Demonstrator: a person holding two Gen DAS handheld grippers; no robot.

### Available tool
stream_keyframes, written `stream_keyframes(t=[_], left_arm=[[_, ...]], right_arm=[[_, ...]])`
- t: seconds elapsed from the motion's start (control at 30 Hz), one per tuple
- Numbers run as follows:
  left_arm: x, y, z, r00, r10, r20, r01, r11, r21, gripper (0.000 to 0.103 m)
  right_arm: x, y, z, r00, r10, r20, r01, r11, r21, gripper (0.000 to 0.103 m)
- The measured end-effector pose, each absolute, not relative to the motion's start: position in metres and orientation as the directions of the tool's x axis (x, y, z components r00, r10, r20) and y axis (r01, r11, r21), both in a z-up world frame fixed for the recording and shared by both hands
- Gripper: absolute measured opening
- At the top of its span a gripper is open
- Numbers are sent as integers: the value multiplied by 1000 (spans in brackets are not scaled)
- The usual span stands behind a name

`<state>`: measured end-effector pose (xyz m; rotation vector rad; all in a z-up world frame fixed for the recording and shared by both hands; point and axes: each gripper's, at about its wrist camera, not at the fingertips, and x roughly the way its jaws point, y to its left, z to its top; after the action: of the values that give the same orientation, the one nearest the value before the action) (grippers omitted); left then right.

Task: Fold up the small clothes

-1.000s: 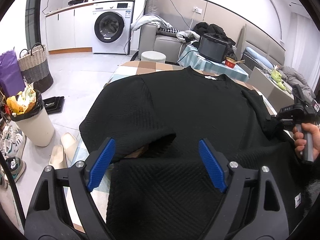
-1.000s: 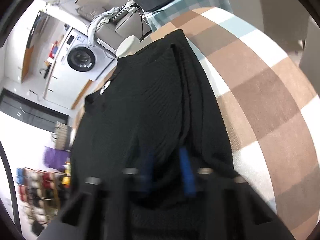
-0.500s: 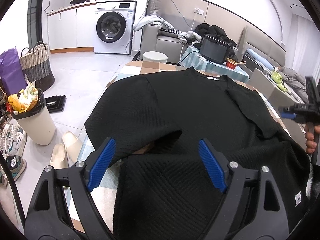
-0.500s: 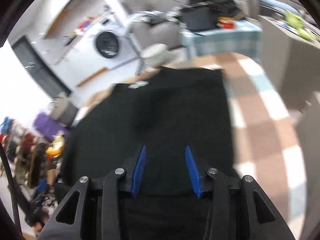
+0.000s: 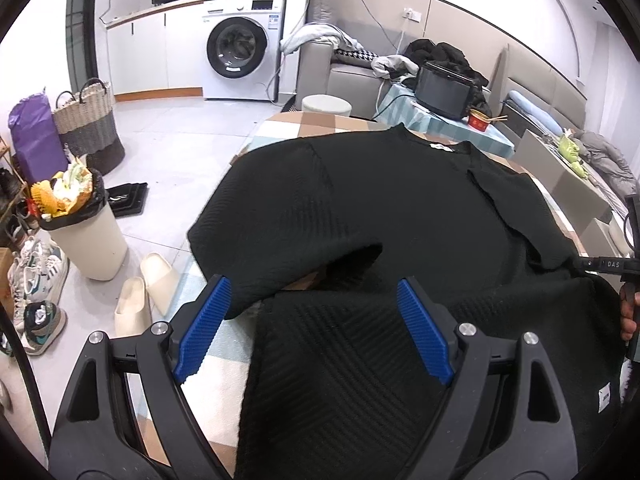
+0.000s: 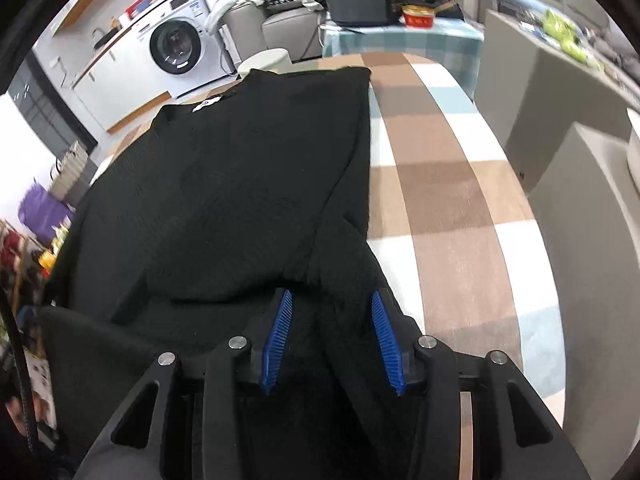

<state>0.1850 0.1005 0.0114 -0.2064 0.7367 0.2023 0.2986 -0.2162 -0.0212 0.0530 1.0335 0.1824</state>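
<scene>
Closest in, the left claw (image 5: 312, 332) hangs with its blue pads spread wide over the near hem of a black knit sweater (image 5: 380, 216), gripping nothing; the cloth lies under the gap, not pinched. The right claw (image 6: 330, 340) has just been opening and now stands partly spread above the sweater's right side, with dark knit beneath it but no pad pressing on it. The sweater lies flat on the checked surface (image 6: 440, 184), collar at the far end. Its right sleeve is folded in over the body, and the left sleeve droops across the near left edge. At the right rim of the left view a hand (image 5: 628, 312) holds the other claw's handle. Farther off on the floor sit pale slippers (image 5: 148, 292) and a full waste bin (image 5: 86, 236), then a woven basket (image 5: 86, 124). Against the back wall stands a washing machine (image 5: 240, 48).
</scene>
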Motion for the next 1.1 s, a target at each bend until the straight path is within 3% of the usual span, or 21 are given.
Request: stream_keyframes(t=[0.1, 0.13, 0.27, 0.37, 0.53, 0.8, 0.93, 1.1], left_arm=[[182, 101, 12, 717, 125, -686, -272, 956, -109, 83], [180, 102, 12, 715, 128, -688, -275, 955, -107, 83], [179, 101, 13, 709, 148, -690, -286, 954, -90, 83], [178, 105, 11, 703, 149, -695, -298, 950, -97, 83], [179, 112, 10, 696, 163, -699, -322, 941, -101, 83], [175, 138, 4, 678, 164, -716, -380, 913, -151, 83], [166, 164, -3, 674, 125, -728, -421, 875, -240, 83], [156, 195, -11, 708, -53, -704, -391, 801, -454, 78]], right_arm=[[300, -208, -25, 503, 151, -851, -174, 982, 72, 24], [300, -208, -25, 510, 143, -848, -174, 983, 61, 10], [290, -234, -13, 585, 127, -801, -65, 992, 110, 7], [289, -257, -21, 545, 66, -836, 37, 994, 102, 9], [276, -258, -10, 557, 111, -823, -6, 992, 130, 24], [275, -228, 14, 624, 203, -755, -79, 977, 197, 25], [279, -210, 10, 599, 232, -767, -104, 971, 213, 25], [275, -204, 10, 597, 248, -763, -103, 967, 234, 31]])
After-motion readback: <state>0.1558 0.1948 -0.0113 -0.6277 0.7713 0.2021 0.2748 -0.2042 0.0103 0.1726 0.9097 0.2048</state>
